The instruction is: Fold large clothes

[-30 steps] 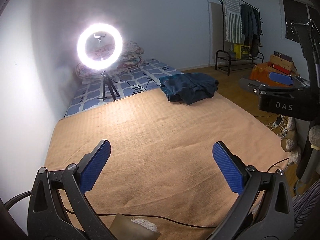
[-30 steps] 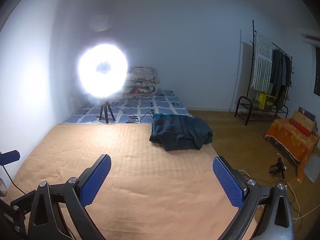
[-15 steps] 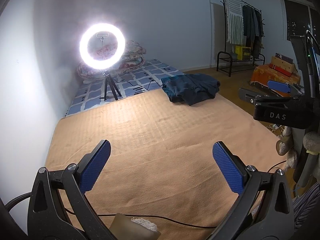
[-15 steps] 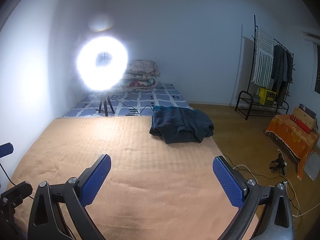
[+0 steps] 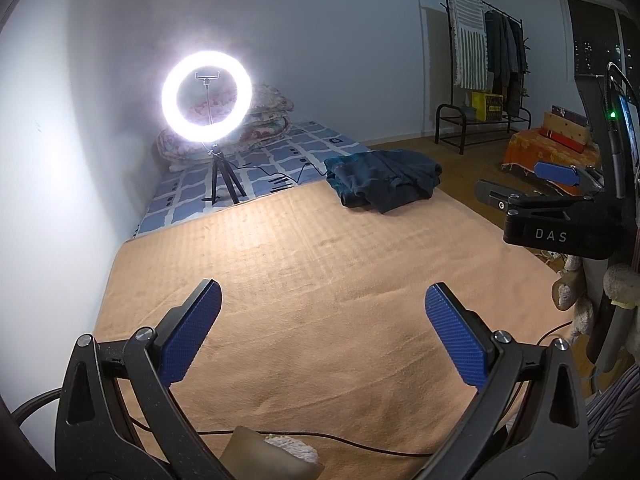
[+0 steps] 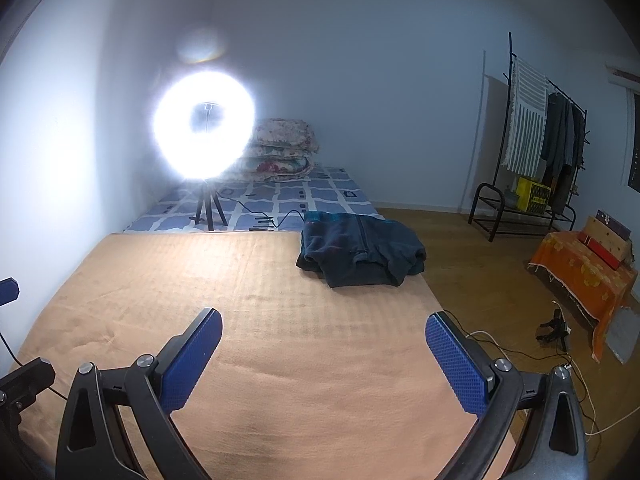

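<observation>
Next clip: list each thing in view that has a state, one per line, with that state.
Left gripper: jaws open, empty.
Right gripper: jaws open, empty.
Dark garment: folded, lying at the far edge of the orange blanket.
Ring light: on, upright on its tripod.
Rack clothes: hanging.

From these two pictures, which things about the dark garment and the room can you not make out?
- Dark garment: bundled at the orange blanket's far edge in both views; its folds hide its type and size.
- Ring light: glare washes out its centre in the right wrist view.
- Right gripper: cut off by the left wrist view's edge.
- Clothes rack: hanging items too small and dark to identify.
</observation>
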{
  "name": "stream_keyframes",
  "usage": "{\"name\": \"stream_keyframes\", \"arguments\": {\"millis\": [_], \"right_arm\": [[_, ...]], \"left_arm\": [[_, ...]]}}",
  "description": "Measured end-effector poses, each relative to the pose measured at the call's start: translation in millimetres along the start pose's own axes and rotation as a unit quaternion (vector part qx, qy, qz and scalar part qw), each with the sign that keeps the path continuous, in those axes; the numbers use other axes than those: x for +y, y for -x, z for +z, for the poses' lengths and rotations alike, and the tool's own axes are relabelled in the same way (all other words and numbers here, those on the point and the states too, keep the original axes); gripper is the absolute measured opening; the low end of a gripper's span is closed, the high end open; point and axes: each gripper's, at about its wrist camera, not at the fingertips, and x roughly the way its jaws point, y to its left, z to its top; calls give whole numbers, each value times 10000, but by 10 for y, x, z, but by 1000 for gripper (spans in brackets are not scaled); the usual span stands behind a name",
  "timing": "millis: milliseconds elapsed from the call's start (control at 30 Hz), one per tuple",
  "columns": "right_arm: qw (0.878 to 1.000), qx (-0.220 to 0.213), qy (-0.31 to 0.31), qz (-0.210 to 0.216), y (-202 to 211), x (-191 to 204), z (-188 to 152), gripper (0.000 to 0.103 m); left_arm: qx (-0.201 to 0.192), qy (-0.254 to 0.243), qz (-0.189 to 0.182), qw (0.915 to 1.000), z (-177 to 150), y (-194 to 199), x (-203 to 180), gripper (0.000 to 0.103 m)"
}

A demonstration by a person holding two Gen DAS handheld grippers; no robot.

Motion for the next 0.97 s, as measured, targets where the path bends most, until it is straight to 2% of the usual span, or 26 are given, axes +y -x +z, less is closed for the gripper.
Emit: {"name": "stream_keyframes", "arguments": {"millis": [700,967], "right_arm": [[10000,-7,41,-61,5,-22,-12,103],[10000,17,81,-54,6,-20,-19,103]], "left_arm": [[-7,62,98,9999,22,12,37,103],[-172,85,240,9995,-12,43,31,103]]}}
